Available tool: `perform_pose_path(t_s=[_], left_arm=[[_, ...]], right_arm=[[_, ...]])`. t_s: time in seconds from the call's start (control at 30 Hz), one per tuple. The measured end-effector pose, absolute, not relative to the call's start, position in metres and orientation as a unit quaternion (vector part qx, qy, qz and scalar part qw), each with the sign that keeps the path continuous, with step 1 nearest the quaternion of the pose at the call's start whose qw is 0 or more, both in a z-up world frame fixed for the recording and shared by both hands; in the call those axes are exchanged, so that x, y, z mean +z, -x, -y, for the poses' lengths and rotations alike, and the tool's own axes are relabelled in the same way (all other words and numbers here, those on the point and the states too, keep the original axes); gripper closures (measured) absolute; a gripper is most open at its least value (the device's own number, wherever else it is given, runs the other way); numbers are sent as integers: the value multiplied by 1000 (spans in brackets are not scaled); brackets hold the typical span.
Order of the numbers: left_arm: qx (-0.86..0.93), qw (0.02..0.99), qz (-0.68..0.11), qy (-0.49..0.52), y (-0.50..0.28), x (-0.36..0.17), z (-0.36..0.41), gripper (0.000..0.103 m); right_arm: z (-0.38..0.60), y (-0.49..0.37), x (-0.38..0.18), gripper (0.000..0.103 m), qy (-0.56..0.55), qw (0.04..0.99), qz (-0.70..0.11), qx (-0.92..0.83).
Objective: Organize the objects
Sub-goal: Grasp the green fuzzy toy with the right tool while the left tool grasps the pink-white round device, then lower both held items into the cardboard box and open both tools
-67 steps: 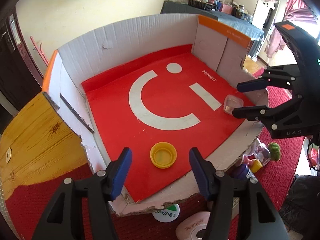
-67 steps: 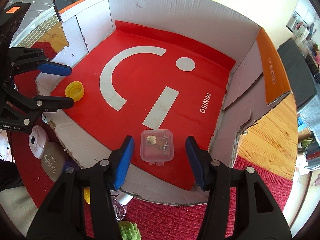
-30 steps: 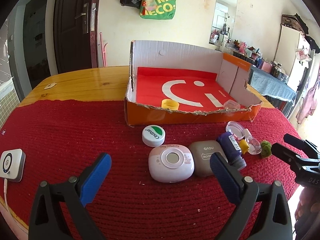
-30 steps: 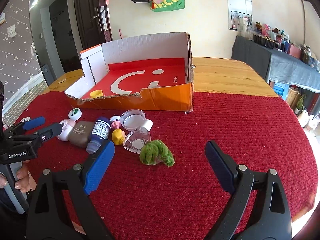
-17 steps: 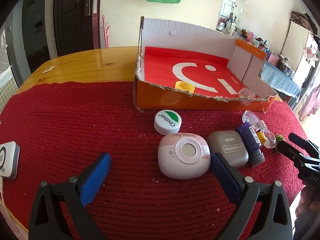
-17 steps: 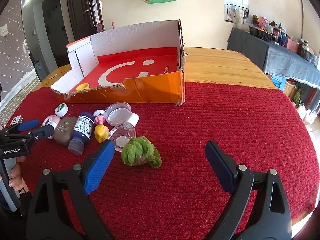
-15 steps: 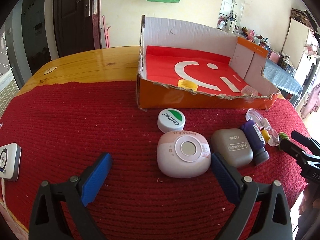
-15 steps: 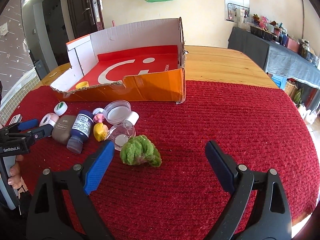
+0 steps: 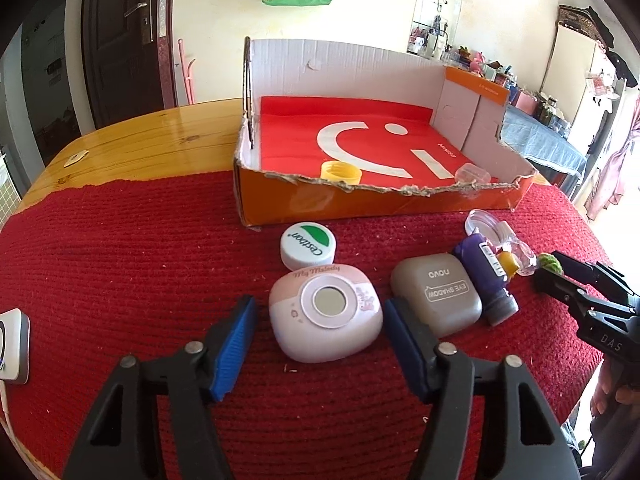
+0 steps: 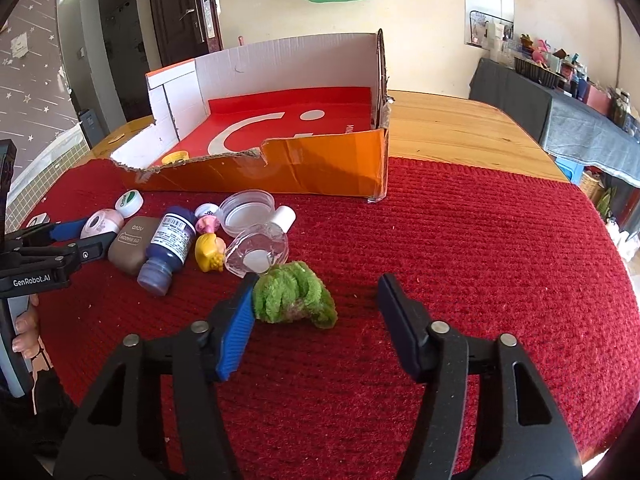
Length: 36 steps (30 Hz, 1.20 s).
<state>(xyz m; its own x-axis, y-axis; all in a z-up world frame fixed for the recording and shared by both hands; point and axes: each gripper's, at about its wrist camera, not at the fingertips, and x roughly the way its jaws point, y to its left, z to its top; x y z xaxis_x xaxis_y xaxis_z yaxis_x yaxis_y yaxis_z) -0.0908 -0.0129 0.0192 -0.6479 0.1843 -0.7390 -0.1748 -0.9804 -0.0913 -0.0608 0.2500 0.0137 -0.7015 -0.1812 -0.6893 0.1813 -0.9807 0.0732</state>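
Note:
An orange cardboard box point(image 9: 360, 204) with a red liner stands on the red cloth; a yellow cap point(image 9: 341, 172) and a small clear case point(image 9: 473, 173) lie inside. My left gripper point(image 9: 320, 340) is open, its fingers either side of a pink rounded case point(image 9: 325, 312). My right gripper point(image 10: 316, 320) is open around a green fuzzy scrunchie point(image 10: 294, 298), its left finger touching it. Between them lie a grey eye-shadow case point(image 9: 436, 294), a purple bottle point(image 10: 168, 244), a yellow toy point(image 10: 209, 257), a clear bottle point(image 10: 260, 252), a clear jar point(image 10: 247, 214) and a white-green cap point(image 9: 307, 246).
A white device point(image 9: 12, 346) lies at the cloth's left edge. Bare wooden tabletop point(image 10: 452, 132) extends behind and right of the box. Open red cloth point(image 10: 500, 248) lies to the right of the scrunchie. A dark door point(image 9: 120, 40) and a cluttered side table point(image 10: 560, 92) stand beyond.
Both grippers have moved from over the box down to the cloth. The left has closed in around the pink case, the right around the scrunchie, both with jaws narrowed but open.

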Motion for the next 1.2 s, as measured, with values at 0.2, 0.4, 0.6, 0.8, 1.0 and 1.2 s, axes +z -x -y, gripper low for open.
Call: perform_pose_path(t_s=[0.2,0.4,0.6,0.8,1.0,1.2], left_arm=[[907,112,14,405,86,21,13,47],[912,127,13,390,76,33,11,47],[914,135,11,383,71,39,9,47],[910,172,16,378,75,58,6,47],[897,240,-19,370,106,89,-12,47],[858,301,-63,411,154,92,-33,47]], right_arm=[[-240,56,14,71,-365,114,-19,-924],[-243,49,28,71,-343,114,-18,-932],[-240,49,33,71,-337,120,-17,-934],[-238,50,43,71,-326,143,-6,-934],[-228,75,74,71,-319,207,-10,-925],[-210,126,84,71,-356,266,-46,-895]])
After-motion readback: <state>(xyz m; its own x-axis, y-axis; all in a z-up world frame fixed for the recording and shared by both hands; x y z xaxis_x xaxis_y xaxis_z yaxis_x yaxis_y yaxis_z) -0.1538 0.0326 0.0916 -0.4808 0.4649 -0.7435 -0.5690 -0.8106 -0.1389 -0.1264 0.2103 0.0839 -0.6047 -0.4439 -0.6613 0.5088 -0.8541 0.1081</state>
